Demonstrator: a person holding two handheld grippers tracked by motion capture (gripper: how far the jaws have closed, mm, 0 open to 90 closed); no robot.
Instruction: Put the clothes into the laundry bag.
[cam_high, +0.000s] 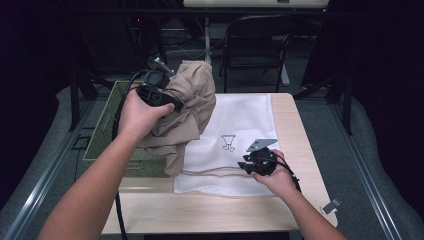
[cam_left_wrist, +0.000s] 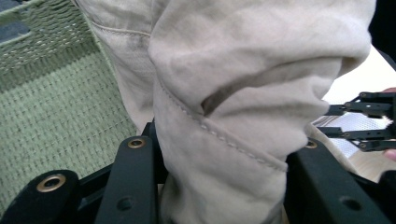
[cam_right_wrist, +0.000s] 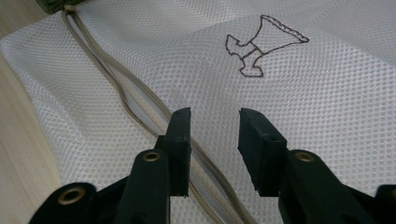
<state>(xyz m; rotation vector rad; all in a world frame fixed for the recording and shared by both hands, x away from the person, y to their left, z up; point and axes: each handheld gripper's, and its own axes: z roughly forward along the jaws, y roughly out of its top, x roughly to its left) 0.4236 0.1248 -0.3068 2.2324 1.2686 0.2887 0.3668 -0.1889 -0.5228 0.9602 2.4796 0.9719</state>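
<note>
A crumpled beige garment (cam_high: 192, 100) hangs above the left of the table, over a green woven basket (cam_high: 102, 132). My left gripper (cam_high: 167, 102) is shut on it; in the left gripper view the cloth (cam_left_wrist: 233, 93) bulges out between the two black jaws. A white mesh laundry bag (cam_high: 245, 125) with a small stitched emblem (cam_right_wrist: 261, 44) lies flat on the wooden table. My right gripper (cam_high: 246, 166) hovers low over the bag's near edge, jaws open (cam_right_wrist: 215, 126), with the beige drawstring (cam_right_wrist: 107, 79) running under the left jaw.
The basket (cam_left_wrist: 56, 107) stands at the table's left edge. A black folding chair (cam_high: 260, 40) is behind the table. A small metal clip (cam_high: 330, 205) lies at the front right corner. Bare wood (cam_high: 210, 210) runs along the near edge.
</note>
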